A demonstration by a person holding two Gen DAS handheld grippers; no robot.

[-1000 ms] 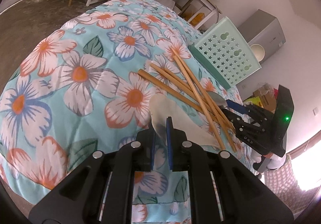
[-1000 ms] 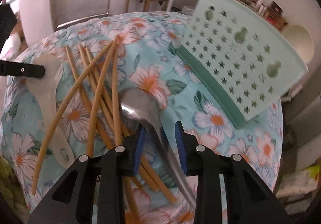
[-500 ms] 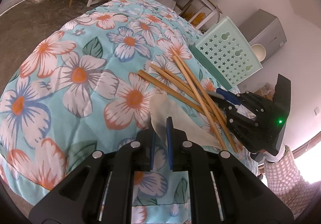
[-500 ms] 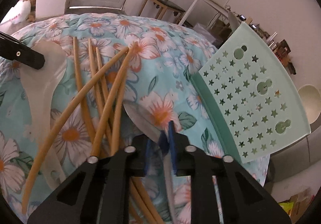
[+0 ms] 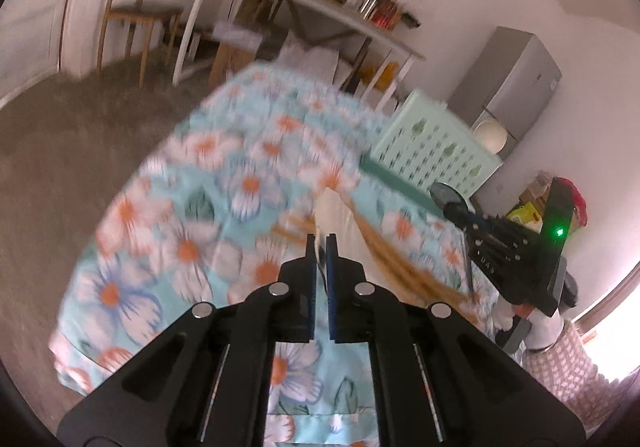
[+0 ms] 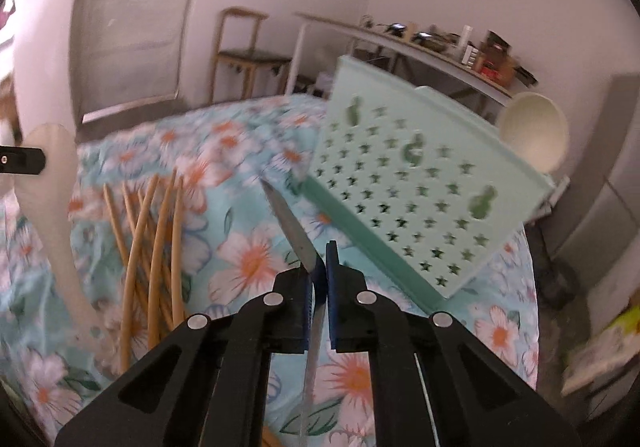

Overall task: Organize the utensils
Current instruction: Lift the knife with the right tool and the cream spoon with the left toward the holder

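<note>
Both tongs pinching: right tongs on metal spoon, axis aimed up-left, mint rack just right; left tongs on white paddle.

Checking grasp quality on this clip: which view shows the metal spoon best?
The right wrist view: the metal spoon runs edge-on through the right gripper, shut on its handle. The left wrist view shows only its dark bowl poking beyond that gripper, small and blurred.
</note>
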